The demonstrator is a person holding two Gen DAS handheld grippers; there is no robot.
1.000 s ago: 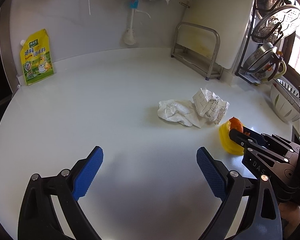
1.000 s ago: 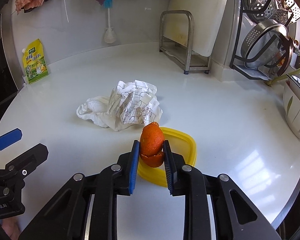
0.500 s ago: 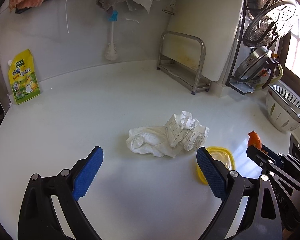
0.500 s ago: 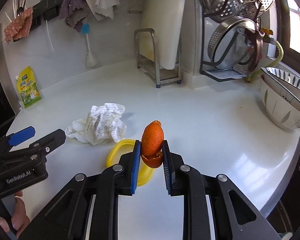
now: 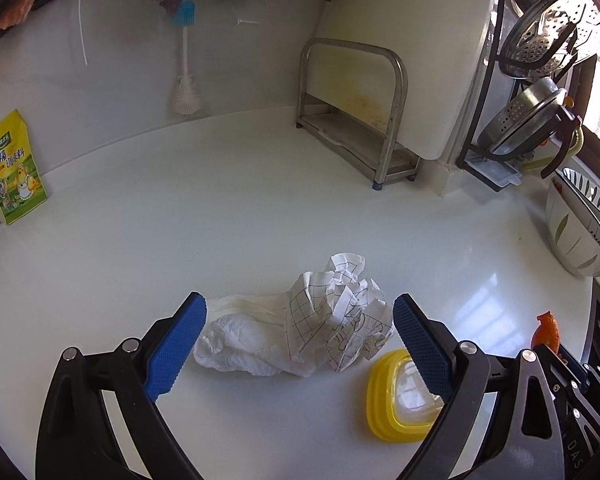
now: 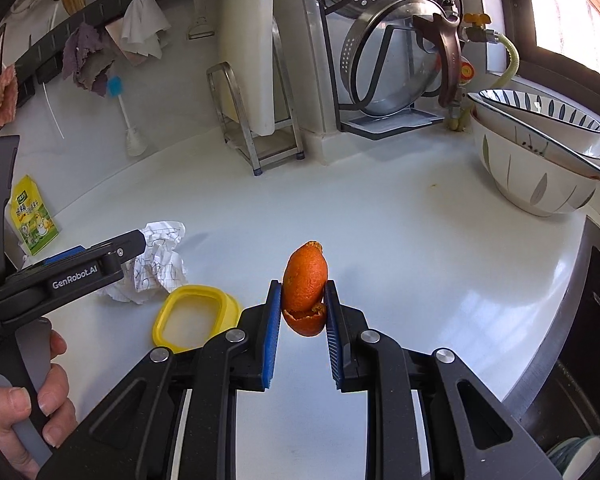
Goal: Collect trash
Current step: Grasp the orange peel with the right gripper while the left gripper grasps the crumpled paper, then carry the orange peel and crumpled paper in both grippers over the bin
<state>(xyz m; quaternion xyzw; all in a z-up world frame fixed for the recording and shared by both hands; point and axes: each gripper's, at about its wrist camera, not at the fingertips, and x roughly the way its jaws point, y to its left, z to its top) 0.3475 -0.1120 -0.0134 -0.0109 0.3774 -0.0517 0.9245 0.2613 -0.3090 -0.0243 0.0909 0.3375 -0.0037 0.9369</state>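
Observation:
My right gripper (image 6: 300,304) is shut on an orange peel (image 6: 305,284) and holds it above the white counter; the peel also shows at the right of the left wrist view (image 5: 546,330). My left gripper (image 5: 298,332) is open, its blue pads on either side of a crumpled tissue (image 5: 244,344) and a crumpled grid-printed paper (image 5: 340,312) lying together on the counter. The paper also shows in the right wrist view (image 6: 158,260). A yellow-rimmed lid (image 5: 400,396) lies just right of the papers, also seen in the right wrist view (image 6: 192,316).
A yellow seasoning pouch (image 5: 12,172) leans on the back wall at left. A metal rack (image 5: 356,120) with a cutting board stands at the back. Stacked patterned bowls (image 6: 540,160) sit at the right. A dark sink edge (image 6: 580,320) borders the counter's right side.
My right gripper has lifted the orange peel off the yellow lid and carried it to the right. My left gripper has moved forward, so the papers now lie between its open pads.

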